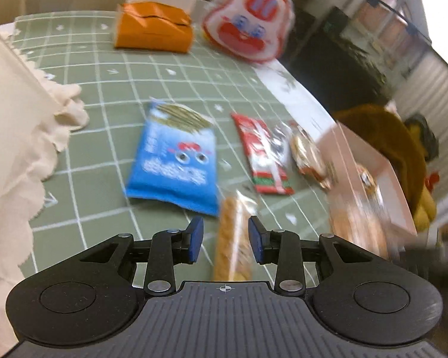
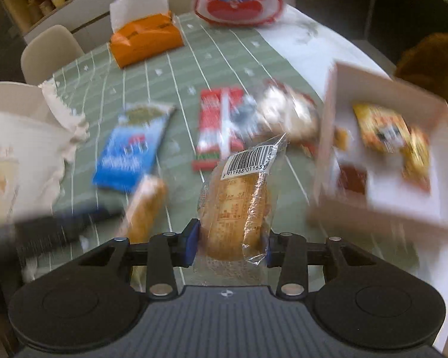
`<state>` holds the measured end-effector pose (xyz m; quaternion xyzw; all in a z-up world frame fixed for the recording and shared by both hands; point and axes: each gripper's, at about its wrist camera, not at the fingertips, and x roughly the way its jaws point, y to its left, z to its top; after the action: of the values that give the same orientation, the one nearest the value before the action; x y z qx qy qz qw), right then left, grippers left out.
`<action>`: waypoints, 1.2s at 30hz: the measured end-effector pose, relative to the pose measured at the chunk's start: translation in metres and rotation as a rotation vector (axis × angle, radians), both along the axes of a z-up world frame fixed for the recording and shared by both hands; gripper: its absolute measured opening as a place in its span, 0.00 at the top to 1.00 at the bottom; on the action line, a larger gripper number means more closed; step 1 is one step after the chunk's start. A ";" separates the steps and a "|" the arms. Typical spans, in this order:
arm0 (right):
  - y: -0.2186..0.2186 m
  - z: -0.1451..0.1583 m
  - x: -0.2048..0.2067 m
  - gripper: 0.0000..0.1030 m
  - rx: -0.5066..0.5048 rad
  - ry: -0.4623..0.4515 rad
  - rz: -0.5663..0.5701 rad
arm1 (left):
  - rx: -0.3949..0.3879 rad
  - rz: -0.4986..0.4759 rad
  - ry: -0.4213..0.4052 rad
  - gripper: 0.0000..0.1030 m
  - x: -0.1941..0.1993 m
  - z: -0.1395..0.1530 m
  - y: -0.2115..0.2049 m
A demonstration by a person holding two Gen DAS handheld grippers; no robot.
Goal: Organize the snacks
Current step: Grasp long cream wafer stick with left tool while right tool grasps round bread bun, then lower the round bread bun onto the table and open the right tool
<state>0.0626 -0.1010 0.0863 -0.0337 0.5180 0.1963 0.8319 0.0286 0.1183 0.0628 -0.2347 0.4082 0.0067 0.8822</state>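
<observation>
In the right wrist view my right gripper [image 2: 229,246] is shut on a clear-wrapped bread snack [image 2: 239,203] with a barcode label, held above the green checked tablecloth [image 2: 176,68]. Right of it stands a pink box [image 2: 382,208] with several small snacks inside. My left gripper [image 1: 227,238] is open; a long wrapped biscuit [image 1: 234,235] lies on the cloth between its blue pads [image 1: 195,237] without touching them. That biscuit [image 2: 146,203] also shows in the right view, beside the blurred left gripper [image 2: 53,226].
On the cloth lie a blue packet [image 1: 176,158], a red packet [image 1: 262,155] and a round wrapped snack [image 1: 307,155]. Further back are an orange tissue pack [image 1: 152,29] and a large red-and-white face bag [image 1: 248,21]. A white cloth bag [image 1: 15,125] fills the left; a brown plush toy [image 1: 397,143] sits right.
</observation>
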 end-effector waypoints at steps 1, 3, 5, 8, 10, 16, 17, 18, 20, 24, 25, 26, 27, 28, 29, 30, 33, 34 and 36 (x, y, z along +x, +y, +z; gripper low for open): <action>-0.006 -0.006 -0.008 0.62 -0.015 0.006 -0.015 | -0.004 0.005 0.013 0.64 0.003 -0.001 0.003; -0.013 -0.015 -0.018 0.62 -0.032 0.017 -0.041 | -0.011 -0.012 0.044 0.64 0.008 -0.004 0.006; -0.021 -0.025 -0.023 0.62 -0.047 0.035 -0.076 | -0.007 -0.054 0.052 0.64 0.010 -0.004 0.003; -0.029 -0.033 -0.029 0.62 -0.037 0.042 -0.112 | 0.036 -0.113 0.059 0.64 0.011 -0.005 -0.009; -0.032 -0.033 -0.032 0.62 -0.033 0.033 -0.119 | 0.051 -0.133 0.066 0.64 0.009 -0.008 -0.015; -0.036 -0.036 -0.041 0.61 0.037 0.057 -0.108 | 0.066 -0.189 0.066 0.64 0.010 -0.012 -0.031; -0.036 -0.037 -0.044 0.60 0.055 0.066 -0.102 | 0.072 -0.203 0.070 0.65 0.010 -0.012 -0.035; -0.037 -0.037 -0.046 0.57 0.068 0.076 -0.097 | 0.084 -0.219 0.075 0.65 0.010 -0.012 -0.039; -0.038 -0.036 -0.051 0.44 0.074 0.068 -0.104 | 0.109 -0.255 0.076 0.65 0.008 -0.012 -0.047; -0.046 -0.028 -0.057 0.37 0.046 0.008 -0.122 | 0.115 -0.331 0.080 0.65 -0.002 -0.012 -0.063; -0.049 -0.026 -0.057 0.37 0.040 -0.002 -0.128 | 0.119 -0.344 0.079 0.65 -0.005 -0.012 -0.067; -0.051 -0.024 -0.058 0.37 0.036 -0.009 -0.132 | 0.121 -0.357 0.080 0.65 -0.008 -0.012 -0.071; -0.052 -0.023 -0.058 0.37 0.033 -0.020 -0.137 | 0.118 -0.367 0.082 0.65 -0.011 -0.012 -0.074; -0.054 -0.022 -0.058 0.37 0.030 -0.025 -0.140 | 0.112 -0.374 0.084 0.65 -0.013 -0.012 -0.077; -0.054 -0.022 -0.058 0.35 0.027 -0.028 -0.144 | 0.109 -0.382 0.084 0.65 -0.016 -0.012 -0.080; -0.054 -0.023 -0.057 0.34 0.023 -0.027 -0.148 | 0.109 -0.388 0.083 0.65 -0.018 -0.013 -0.084; -0.050 -0.027 -0.056 0.31 0.007 -0.018 -0.153 | 0.126 -0.398 0.094 0.64 -0.023 -0.016 -0.092; -0.048 -0.028 -0.055 0.29 0.000 -0.014 -0.156 | 0.131 -0.394 0.099 0.64 -0.023 -0.018 -0.094; -0.045 -0.031 -0.055 0.28 0.000 -0.019 -0.166 | 0.141 -0.387 0.118 0.64 -0.024 -0.022 -0.097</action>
<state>0.0078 -0.1464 0.0558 0.0074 0.5111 0.1264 0.8501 0.0046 0.0212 0.0406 -0.0888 0.4953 -0.1204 0.8558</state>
